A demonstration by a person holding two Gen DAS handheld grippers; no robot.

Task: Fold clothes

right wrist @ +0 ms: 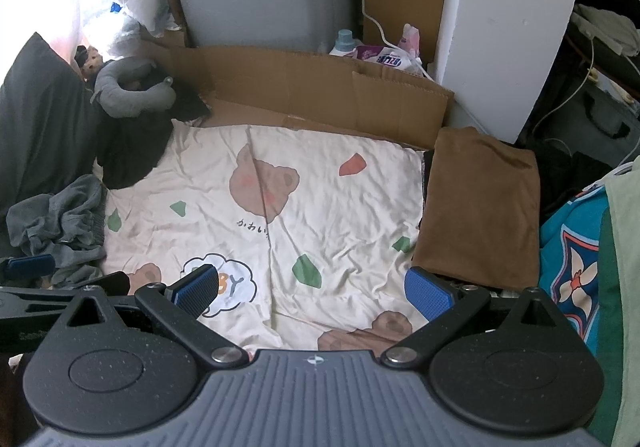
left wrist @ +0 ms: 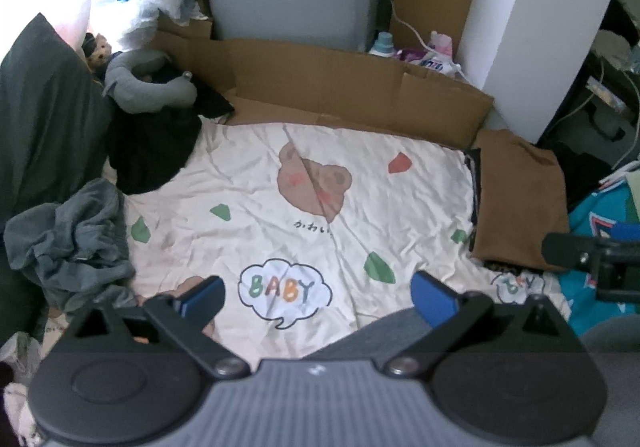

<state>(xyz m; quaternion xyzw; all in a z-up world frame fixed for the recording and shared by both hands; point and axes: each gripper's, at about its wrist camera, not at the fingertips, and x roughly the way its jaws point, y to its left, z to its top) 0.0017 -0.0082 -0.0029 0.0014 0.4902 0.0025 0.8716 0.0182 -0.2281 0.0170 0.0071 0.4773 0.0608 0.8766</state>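
While both grippers hang empty, entries as follows.

Left gripper (left wrist: 318,297): fingers spread wide, nothing between them, above the near part of the sheet.
Right gripper (right wrist: 316,293): fingers likewise wide apart, empty, above the sheet's near right part, just beside the brown stack.
Sheet (left wrist: 400,207): cream bear print on the bed, bare in the middle, creased; serves as the folding ground.
Grey garment (left wrist: 76,239): crumpled heap at the sheet's left edge, unfolded; likely the next piece. No clear long axis while bunched; a ribbed band shows on its right side in the right wrist view.
Black garment (left wrist: 154,151): loose heap at far left, partly on the sheet, under a neck pillow (left wrist: 150,85).
Brown stack (right wrist: 484,203): folded, flat, at the right edge; long axis runs near to far.
Step in hand, by judgement: fetch an unfolded piece.
Method advised: take the grey heap by two separated edge points, ideally along the ribbed band; lift, shake out, lay flat on the bare middle with its long axis near to far, matching the stack.
Caution: avoid pinching the sheet beneath.
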